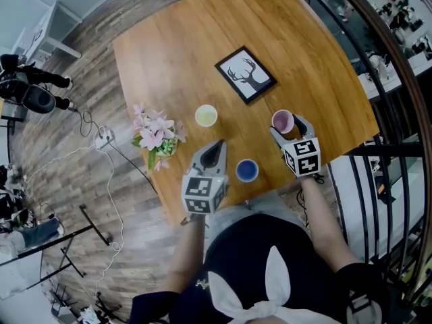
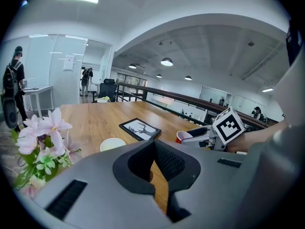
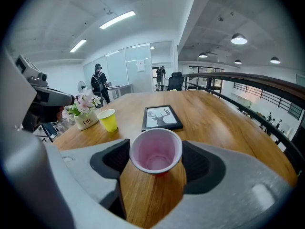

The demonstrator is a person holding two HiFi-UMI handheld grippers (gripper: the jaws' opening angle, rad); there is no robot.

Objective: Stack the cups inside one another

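Note:
A red cup (image 3: 156, 151) with a pale pink inside stands upright on the wooden table (image 1: 175, 52), near its right front edge. My right gripper (image 3: 156, 154) has one pad on each side of the cup's rim, touching it; in the head view the right gripper (image 1: 289, 128) sits just behind the red cup (image 1: 282, 121). A blue cup (image 1: 247, 171) stands at the front edge between both grippers. Farther in is a yellow cup (image 1: 206, 115), also in view as the yellow cup (image 3: 108, 120). My left gripper (image 1: 216, 147) hovers left of the blue cup, its jaws together and empty; its own camera shows the left gripper (image 2: 155, 144) pointing past the yellow cup (image 2: 112, 144).
A framed deer picture (image 1: 245, 74) lies flat beyond the cups. A pot of pink flowers (image 1: 156, 137) stands at the table's left edge. A dark railing (image 1: 398, 79) runs along the right. Camera gear (image 1: 30, 90) and cables sit on the floor at left.

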